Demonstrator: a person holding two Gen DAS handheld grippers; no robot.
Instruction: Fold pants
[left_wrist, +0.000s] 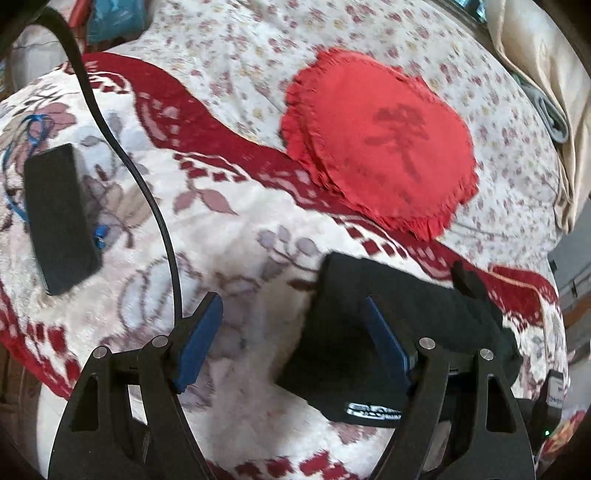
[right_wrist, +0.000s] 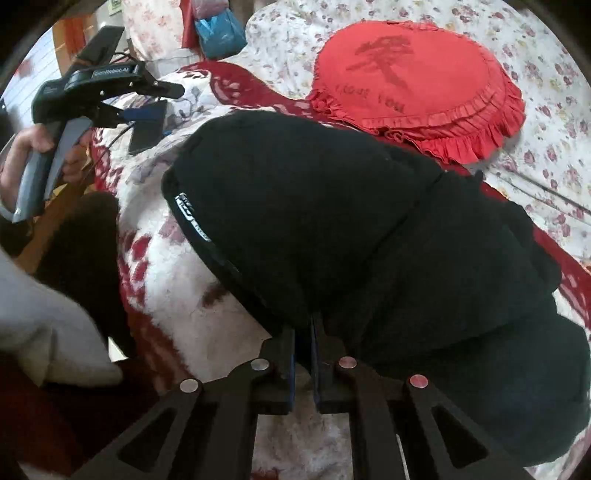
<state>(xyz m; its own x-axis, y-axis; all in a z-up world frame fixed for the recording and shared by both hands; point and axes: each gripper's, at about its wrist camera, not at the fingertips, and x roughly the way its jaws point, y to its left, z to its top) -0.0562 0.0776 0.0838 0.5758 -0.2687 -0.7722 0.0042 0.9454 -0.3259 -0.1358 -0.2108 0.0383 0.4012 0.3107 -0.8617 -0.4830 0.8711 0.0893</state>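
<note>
The black pants (right_wrist: 351, 229) lie in a folded bundle on a white and red floral blanket (right_wrist: 177, 280), a white logo (right_wrist: 188, 212) at their left edge. My right gripper (right_wrist: 303, 328) is shut on the near edge of the pants. My left gripper (left_wrist: 291, 317) is open and empty above the blanket, its right finger beside the left end of the pants (left_wrist: 369, 332). The left gripper also shows in the right wrist view (right_wrist: 162, 99), held up at the far left, open.
A round red frilled cushion (left_wrist: 380, 144) lies behind the pants on a floral sheet (left_wrist: 236, 48). A black phone (left_wrist: 59, 218) with a blue cord lies on the blanket at left. A black cable (left_wrist: 147, 192) hangs across. Beige fabric (left_wrist: 546, 92) lies at the right.
</note>
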